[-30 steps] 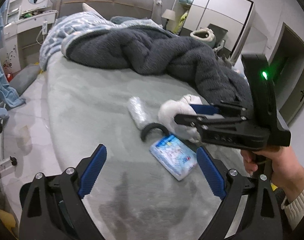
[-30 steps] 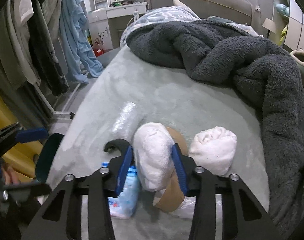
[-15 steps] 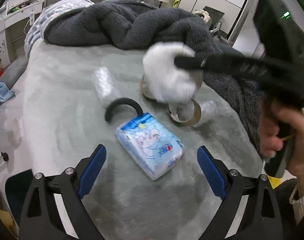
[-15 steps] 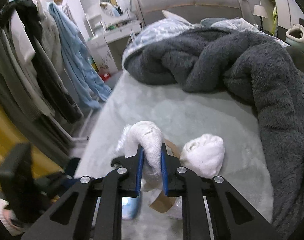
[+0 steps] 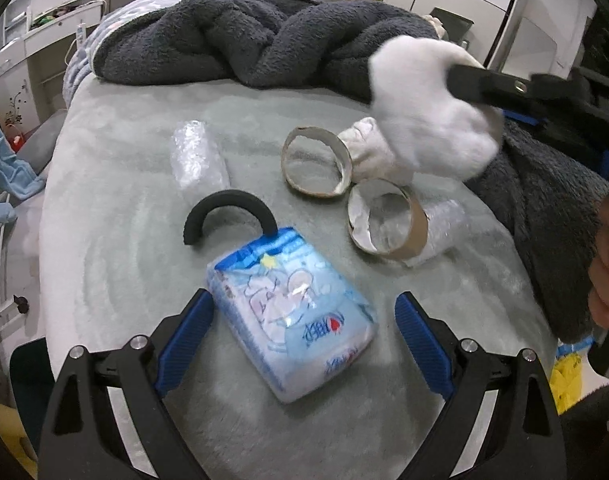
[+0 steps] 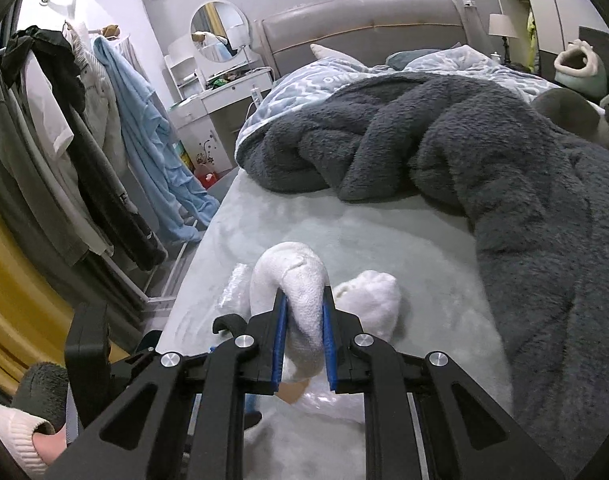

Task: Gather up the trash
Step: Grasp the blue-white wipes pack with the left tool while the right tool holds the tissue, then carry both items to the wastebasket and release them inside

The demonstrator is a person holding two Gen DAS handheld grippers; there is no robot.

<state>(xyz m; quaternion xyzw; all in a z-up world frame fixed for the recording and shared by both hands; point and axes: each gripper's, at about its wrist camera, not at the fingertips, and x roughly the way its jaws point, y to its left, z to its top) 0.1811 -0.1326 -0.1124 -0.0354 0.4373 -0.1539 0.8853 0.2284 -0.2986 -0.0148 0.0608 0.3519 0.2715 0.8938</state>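
Bedspread [image 5: 116,208] below me: my right gripper [image 6: 303,316] pinches a white towel roll [image 6: 300,288]; my left gripper [image 5: 302,322] spreads around a tissue pack [image 5: 292,316].

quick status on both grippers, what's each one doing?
Left gripper: open, empty, tissue pack lying between its fingers.
Right gripper: shut on white cloth wad, lifted off the bed.

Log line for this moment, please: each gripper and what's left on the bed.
right gripper: shut on white sock, lifted | left gripper: open around tissue pack | on bed: two tape rings, second sock
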